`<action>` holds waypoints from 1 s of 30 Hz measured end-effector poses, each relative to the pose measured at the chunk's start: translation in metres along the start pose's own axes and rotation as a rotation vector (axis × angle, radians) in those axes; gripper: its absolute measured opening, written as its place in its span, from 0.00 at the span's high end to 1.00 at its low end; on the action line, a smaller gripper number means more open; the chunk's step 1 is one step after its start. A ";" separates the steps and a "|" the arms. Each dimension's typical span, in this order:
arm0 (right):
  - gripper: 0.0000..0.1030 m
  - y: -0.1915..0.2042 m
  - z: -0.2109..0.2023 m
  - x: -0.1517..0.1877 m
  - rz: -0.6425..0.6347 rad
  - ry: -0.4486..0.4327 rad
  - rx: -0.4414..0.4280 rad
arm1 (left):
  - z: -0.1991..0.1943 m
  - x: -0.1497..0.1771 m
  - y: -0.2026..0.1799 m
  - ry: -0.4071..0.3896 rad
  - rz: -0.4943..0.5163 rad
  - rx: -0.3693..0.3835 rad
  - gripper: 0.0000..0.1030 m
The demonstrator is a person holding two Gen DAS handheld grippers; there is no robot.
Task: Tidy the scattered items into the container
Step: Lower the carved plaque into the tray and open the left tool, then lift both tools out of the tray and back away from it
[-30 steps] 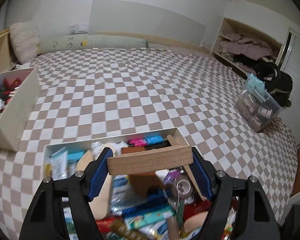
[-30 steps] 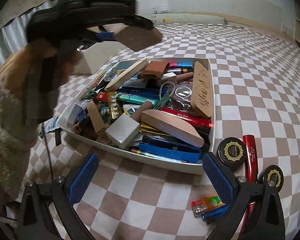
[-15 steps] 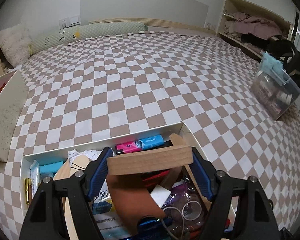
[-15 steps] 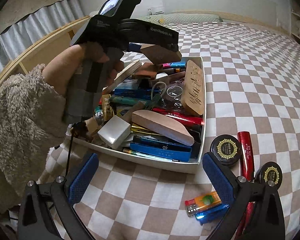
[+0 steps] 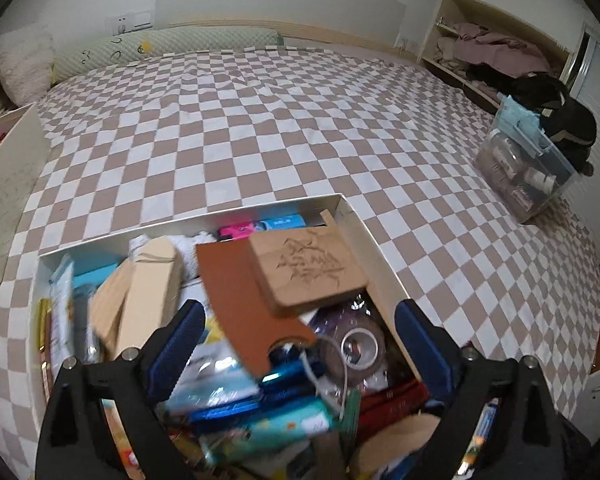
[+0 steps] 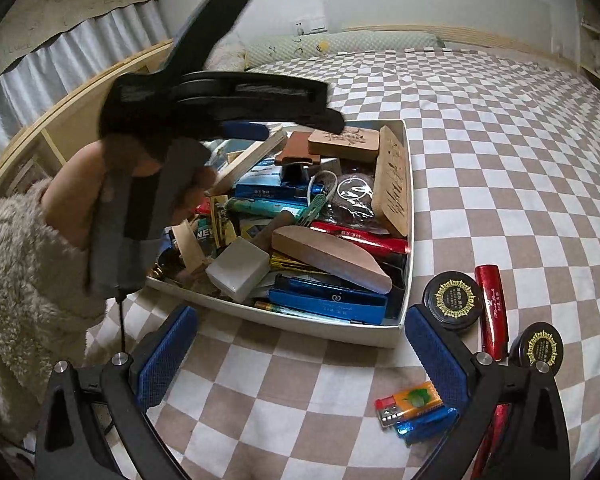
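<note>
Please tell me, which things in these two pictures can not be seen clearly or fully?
- Lower items in the white box: both views, buried under the pile.
- Box front in the left wrist view: motion blur, and the open left gripper covers it.
- Carved pattern on the wooden block: too fine to read.
- Print on the red tube: too small; the right gripper's finger hides the second tube.
- Clear bin contents: too small.

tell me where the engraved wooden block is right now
The engraved wooden block lies in the white box, in its far right corner, resting on the brown leather piece, clear of the open left tongs.
</note>
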State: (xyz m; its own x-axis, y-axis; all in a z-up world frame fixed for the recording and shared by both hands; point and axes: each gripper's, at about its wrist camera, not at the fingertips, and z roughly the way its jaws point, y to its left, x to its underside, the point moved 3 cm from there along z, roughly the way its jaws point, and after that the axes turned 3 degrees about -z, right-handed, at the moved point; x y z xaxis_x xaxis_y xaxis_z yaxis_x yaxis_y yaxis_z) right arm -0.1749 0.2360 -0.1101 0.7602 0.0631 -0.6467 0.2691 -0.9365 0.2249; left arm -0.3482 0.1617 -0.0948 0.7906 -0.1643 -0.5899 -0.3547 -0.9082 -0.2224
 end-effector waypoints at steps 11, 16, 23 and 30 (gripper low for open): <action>0.00 0.004 -0.022 -0.006 0.022 -0.068 0.031 | -0.068 0.023 0.019 -0.095 -0.054 -0.030 0.00; 0.00 0.006 -0.039 -0.010 0.038 -0.097 0.046 | -0.094 0.029 0.018 -0.124 -0.039 -0.044 0.00; 0.00 0.015 -0.068 -0.017 0.034 -0.152 0.063 | -0.132 0.043 0.012 -0.180 -0.019 -0.072 0.00; 0.00 0.026 -0.094 -0.020 0.011 -0.205 0.087 | -0.166 0.062 0.011 -0.222 -0.026 -0.103 0.00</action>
State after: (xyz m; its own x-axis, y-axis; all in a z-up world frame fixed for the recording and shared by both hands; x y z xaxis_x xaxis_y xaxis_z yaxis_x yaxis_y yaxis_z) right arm -0.1276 0.2424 -0.0231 0.6240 -0.0101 -0.7813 0.2031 -0.9635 0.1747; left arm -0.2203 0.0778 -0.0050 0.6652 -0.0622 -0.7440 -0.2741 -0.9473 -0.1659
